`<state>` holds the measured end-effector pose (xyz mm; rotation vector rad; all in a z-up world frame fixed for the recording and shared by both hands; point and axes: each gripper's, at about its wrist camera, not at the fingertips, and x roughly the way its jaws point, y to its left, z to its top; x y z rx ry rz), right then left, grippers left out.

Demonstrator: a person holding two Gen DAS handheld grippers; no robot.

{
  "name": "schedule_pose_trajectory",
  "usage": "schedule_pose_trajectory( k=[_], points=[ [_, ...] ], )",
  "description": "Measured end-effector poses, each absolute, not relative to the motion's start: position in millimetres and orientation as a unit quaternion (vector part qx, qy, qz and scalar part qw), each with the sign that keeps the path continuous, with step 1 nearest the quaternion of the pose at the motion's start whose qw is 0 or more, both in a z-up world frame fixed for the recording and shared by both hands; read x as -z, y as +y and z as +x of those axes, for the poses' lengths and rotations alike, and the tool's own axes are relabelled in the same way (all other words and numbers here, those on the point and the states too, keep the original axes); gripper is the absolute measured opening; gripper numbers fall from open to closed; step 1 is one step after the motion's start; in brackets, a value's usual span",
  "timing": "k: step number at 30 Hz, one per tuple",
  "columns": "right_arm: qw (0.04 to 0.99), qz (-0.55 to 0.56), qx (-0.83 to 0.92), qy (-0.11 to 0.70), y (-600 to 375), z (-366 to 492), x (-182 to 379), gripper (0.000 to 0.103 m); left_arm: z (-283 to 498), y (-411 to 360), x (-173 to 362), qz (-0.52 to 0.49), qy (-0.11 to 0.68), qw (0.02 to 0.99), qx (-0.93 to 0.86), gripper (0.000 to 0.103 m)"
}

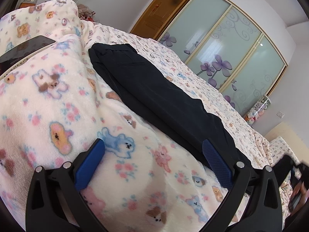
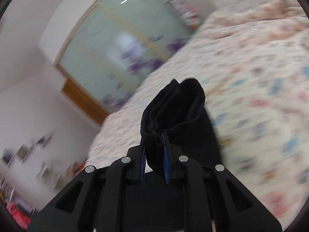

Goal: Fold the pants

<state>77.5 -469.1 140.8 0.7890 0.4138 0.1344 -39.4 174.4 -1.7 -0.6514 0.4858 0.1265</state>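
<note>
Your left gripper [image 1: 152, 150] hangs wide open above the blanket [image 1: 58, 100], empty. The pants [image 1: 154, 89] lie along the bed [image 1: 202, 81]; your right gripper [image 2: 154, 148] pinches what looks like their cuff.

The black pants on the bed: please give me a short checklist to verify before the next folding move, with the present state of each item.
1. Right gripper shut on a bunched end of the black pants: ok.
2. Left gripper open, holding nothing: ok.
3. Pants lie long and narrow on the teddy-bear blanket, legs together: ok.
4. Phone lies apart from the pants: ok.
5. Which end the right gripper holds, hem or waistband: cannot tell.
6. Right wrist view sharp enough to judge the fold: not ok, blurred.
</note>
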Motion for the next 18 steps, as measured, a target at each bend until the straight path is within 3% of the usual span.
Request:
schedule_pose_trajectory(
  k=[7,13,18],
  points=[
    [0.882,0.330,-0.213,0.260,-296.1,140.5,-137.4,0.016,-40.5,175.5,1.4,-0.327,0.235,0.913,-0.061,0.101],
    [0.852,0.265,-0.220,0.395,-185.9,164.4,-49.1,0.016,-40.5,178.6,0.7,-0.333,0.239,0.911,-0.051,0.101],
    [0.876,0.217,-0.213,0.374,-166.8,147.2,-47.4,0.016,-39.4,182.3,-0.2,-0.347,0.240,0.905,-0.044,0.101]
  ],
)
